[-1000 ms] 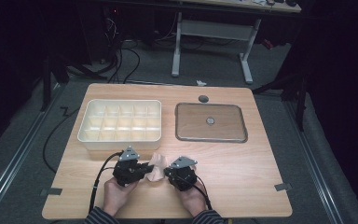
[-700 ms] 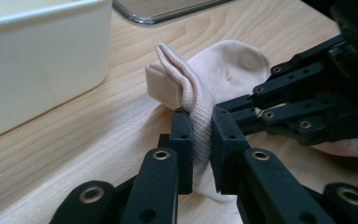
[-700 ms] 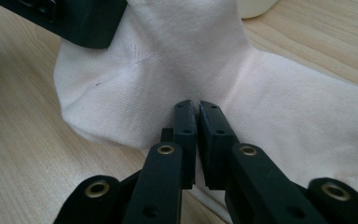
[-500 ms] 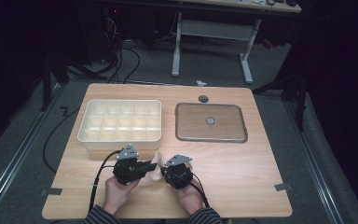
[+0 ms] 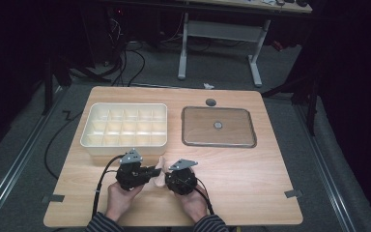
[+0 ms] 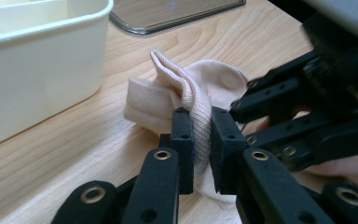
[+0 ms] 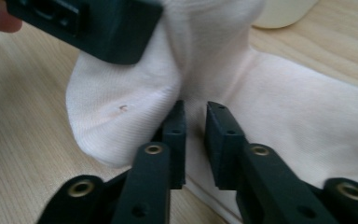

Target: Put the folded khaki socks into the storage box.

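Observation:
A pale cream sock (image 5: 161, 166) lies crumpled on the wooden table (image 5: 251, 179), just in front of the white box. My left gripper (image 5: 155, 171) is shut on a raised fold of the sock (image 6: 168, 93), with ribbed fabric pinched between its pads (image 6: 182, 140). My right gripper (image 5: 166, 175) meets the sock (image 7: 121, 93) from the other side. Its jaws have just been opening and stand slightly apart, a crease of fabric lying in the narrow gap without being pressed. The left gripper's body (image 7: 84, 18) looms close above.
A white compartment box (image 5: 125, 145) stands at the back left, close to the sock (image 6: 37, 70). A flat metal tray (image 5: 218, 143) with a small knob lies at the back right. A small dark disc (image 5: 211, 102) sits near the table's far edge.
The right gripper has edged a little to the left, closer to the sock and the left gripper. The left gripper has kept still on the sock.

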A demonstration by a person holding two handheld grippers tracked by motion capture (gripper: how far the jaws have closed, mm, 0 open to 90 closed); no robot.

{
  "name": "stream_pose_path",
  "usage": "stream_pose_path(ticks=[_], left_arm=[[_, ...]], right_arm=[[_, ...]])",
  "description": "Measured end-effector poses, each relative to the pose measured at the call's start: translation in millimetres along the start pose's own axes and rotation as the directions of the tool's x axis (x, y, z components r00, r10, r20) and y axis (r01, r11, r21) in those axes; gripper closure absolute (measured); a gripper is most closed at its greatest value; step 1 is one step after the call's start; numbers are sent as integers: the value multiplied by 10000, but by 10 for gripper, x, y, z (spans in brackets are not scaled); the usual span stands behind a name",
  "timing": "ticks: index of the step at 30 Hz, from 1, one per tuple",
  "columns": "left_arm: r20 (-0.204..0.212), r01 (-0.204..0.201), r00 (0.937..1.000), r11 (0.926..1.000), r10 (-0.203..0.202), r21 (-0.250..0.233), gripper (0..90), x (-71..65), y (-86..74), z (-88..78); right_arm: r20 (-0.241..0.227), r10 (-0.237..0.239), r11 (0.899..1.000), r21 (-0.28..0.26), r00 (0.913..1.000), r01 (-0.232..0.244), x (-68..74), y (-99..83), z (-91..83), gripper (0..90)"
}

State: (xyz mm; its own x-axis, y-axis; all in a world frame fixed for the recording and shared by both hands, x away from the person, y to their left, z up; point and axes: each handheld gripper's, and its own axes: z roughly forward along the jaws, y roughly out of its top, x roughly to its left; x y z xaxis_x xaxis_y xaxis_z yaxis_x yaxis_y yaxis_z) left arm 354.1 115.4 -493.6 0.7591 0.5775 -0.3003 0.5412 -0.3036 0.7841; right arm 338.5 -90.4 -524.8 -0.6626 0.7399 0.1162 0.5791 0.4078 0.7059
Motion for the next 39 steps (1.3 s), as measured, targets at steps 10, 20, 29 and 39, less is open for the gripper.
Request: stream_pose_path(ticks=[10,20,29,39], left_arm=[[-285,55,9996,9999,-51,149,814,22,-5,-15],[-342,31,9994,9998,-25,183,814,6,-5,-23],[-85,119,9999,9998,-118,147,813,-4,7,-18],[-141,-80,9999,9995,84,292,813,-50,40,6]], right_arm=[[1772,966,9907,-1118,9794,-775,-289,-51,-434,665],[2521,1610,9864,-733,9542,-1470,-488,-209,-439,595],[1922,1585,9871,-531,9685,-1510,-479,-248,-396,850],[1649,1600,9862,-693,9733,-1503,-442,-254,-401,859]])
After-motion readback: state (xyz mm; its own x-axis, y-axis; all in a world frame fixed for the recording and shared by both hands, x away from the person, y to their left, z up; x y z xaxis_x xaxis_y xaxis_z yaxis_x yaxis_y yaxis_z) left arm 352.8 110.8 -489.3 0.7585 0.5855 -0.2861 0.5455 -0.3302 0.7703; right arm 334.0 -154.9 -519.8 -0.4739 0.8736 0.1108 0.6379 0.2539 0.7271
